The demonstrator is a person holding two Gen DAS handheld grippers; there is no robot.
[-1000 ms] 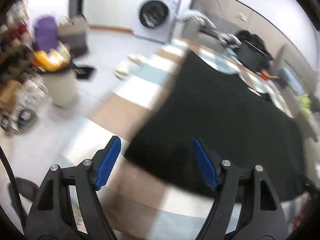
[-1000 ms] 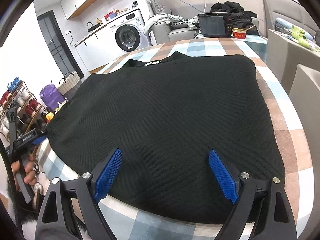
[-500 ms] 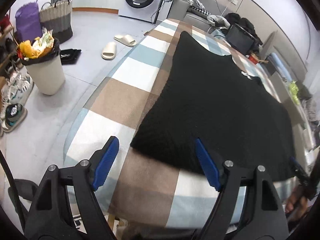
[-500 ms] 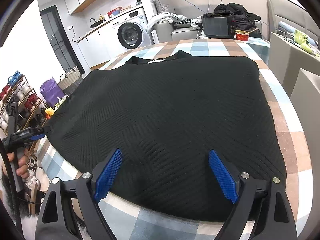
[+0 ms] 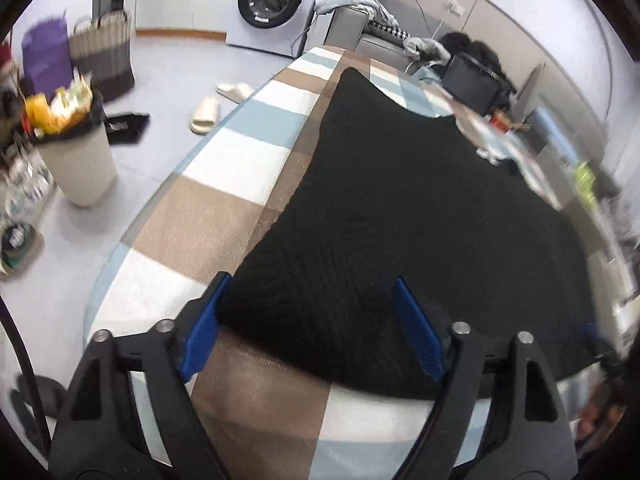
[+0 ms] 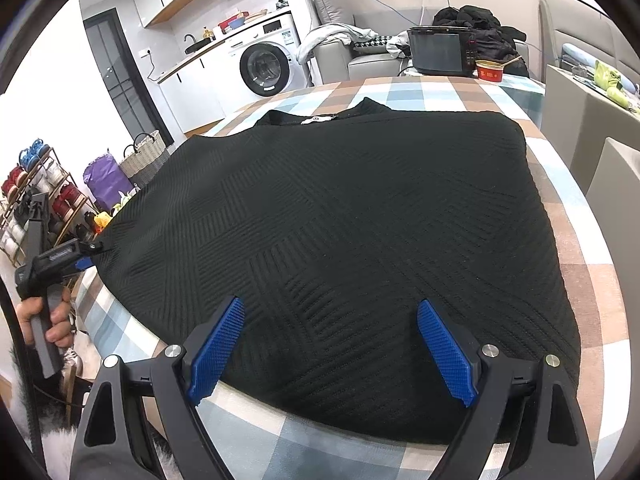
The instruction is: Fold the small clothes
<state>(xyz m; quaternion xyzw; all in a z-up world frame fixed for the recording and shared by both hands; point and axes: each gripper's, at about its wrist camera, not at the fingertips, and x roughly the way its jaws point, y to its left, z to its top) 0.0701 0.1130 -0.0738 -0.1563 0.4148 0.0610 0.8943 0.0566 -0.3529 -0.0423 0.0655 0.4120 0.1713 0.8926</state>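
Note:
A black knitted sweater (image 6: 340,224) lies flat on the checked tablecloth (image 6: 400,92), its collar with a white label at the far end. It also shows in the left wrist view (image 5: 400,208). My left gripper (image 5: 308,304) is open, its blue pads on either side of the sweater's near left corner. It also shows in the right wrist view (image 6: 86,258), at the sweater's left edge. My right gripper (image 6: 328,320) is open and empty over the sweater's near hem.
A black monitor (image 6: 440,50) and a red bowl (image 6: 490,70) stand at the table's far end. A white bin (image 5: 76,160), a woven basket (image 5: 102,56) and slippers (image 5: 206,114) are on the floor to the left. A grey chair (image 6: 616,184) stands on the right.
My left gripper has swung toward the table and come forward until its open fingers straddle the sweater's corner. My right gripper has barely moved.

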